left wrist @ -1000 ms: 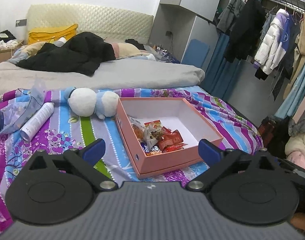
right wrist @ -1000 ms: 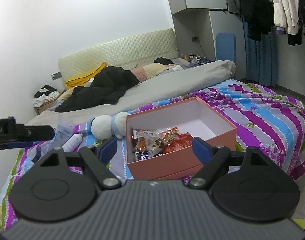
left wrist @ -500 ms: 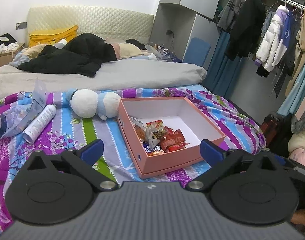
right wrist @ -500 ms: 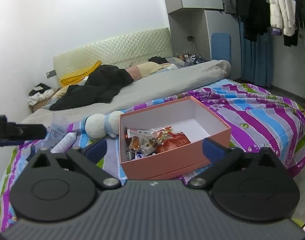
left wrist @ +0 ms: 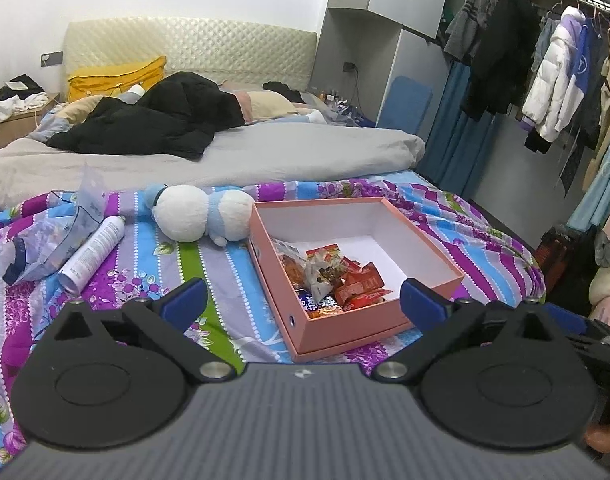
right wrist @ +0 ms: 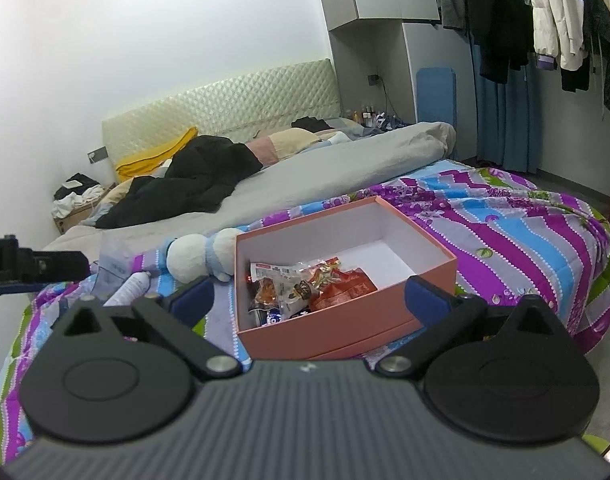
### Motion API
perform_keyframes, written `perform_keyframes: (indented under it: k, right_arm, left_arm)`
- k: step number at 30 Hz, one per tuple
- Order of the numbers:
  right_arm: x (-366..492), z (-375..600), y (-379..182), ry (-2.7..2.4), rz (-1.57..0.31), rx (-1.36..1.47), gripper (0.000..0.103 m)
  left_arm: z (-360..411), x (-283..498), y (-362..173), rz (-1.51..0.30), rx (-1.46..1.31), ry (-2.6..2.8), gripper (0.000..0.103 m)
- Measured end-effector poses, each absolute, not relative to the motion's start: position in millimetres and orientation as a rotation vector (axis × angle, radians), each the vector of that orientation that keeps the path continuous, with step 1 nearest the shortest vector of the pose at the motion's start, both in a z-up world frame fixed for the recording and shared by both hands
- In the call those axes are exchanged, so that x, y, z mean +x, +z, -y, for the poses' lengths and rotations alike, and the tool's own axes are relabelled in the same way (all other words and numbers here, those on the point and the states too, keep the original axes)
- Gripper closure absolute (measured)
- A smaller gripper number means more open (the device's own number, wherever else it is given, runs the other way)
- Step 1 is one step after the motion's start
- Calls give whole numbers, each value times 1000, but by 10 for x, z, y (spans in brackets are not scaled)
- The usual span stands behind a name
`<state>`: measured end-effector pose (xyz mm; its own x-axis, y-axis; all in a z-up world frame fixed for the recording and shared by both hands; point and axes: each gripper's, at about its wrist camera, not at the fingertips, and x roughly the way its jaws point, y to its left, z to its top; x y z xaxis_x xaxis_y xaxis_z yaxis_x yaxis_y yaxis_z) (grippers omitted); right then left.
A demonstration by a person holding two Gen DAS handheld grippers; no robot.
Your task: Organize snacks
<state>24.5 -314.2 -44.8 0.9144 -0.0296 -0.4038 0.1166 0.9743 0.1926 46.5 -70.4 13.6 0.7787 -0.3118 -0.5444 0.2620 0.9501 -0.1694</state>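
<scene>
A pink open box [left wrist: 379,322] [right wrist: 345,320] sits on the striped bedspread. Several wrapped snacks [left wrist: 333,276] [right wrist: 305,286] lie piled in its near-left corner; the rest of its white floor is bare. My left gripper [left wrist: 303,304] is open and empty, held above the bed just in front of the box. My right gripper [right wrist: 309,294] is open and empty, also in front of the box, its fingers framing it. The left gripper's body shows at the left edge of the right wrist view [right wrist: 33,268].
A white and blue plush toy [left wrist: 201,218] lies left of the box. A white spray can [left wrist: 91,254] and a clear plastic bag [left wrist: 45,240] lie further left. A grey duvet [left wrist: 265,156] and a black coat [left wrist: 161,128] lie behind. Clothes [left wrist: 553,80] hang at the right.
Both grippers have drawn back and risen a little from the box, and the right one has opened slightly wider. Nothing on the bed has moved.
</scene>
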Motion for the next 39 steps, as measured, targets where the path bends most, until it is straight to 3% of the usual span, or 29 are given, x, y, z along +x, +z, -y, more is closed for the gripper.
perform_keyframes:
  k: [39]
  right_arm:
    - [256,3103,-520,-74,-417,229,0]
  left_arm:
    - [621,441,32,-626,-74,-266,0]
